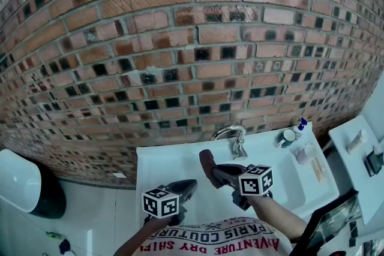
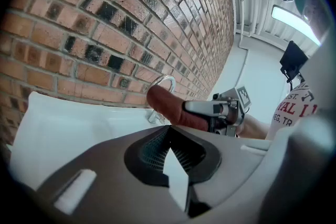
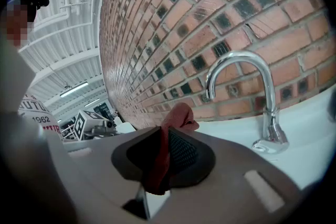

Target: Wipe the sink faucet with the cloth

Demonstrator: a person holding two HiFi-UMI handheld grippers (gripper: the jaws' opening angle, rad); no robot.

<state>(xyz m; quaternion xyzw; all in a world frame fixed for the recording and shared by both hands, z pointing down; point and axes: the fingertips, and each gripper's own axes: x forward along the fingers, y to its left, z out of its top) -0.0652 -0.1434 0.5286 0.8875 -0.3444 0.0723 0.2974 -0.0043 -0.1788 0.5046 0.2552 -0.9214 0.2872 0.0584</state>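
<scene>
right tongs: pinching a red-brown cloth. a fold hangs between the pads and a bunch sticks out past the tips.
left tongs: pressed together, nothing between them, held low just left of the right tongs.
cloth place: over the sink, in front of the faucet and a little to its left, near it but apart.
faucet: chrome, arched spout, upright at the sink's back rim against the wall.
in the way: nothing stands between cloth and faucet. the left tongs sit off to the side of that line.
around: two small containers at the sink's back right corner, well clear of both tongs.
head view only: both tongs side by side over the basin, a forearm behind the right one and a printed shirt at the bottom edge.
left gripper view only: the right tongs seen side on, with the cloth's end crossing in front of the faucet's base, so the gap is hidden there.
right gripper view only: clear space between cloth and spout, and the left tongs small at the far left.
surface: white sink, smooth and bare under the tongs.
room: brick wall with dark inset squares, pale floor, a white fixture at the left, a white shelf with small things at the right, and a ribbed white ceiling with strip lights.
</scene>
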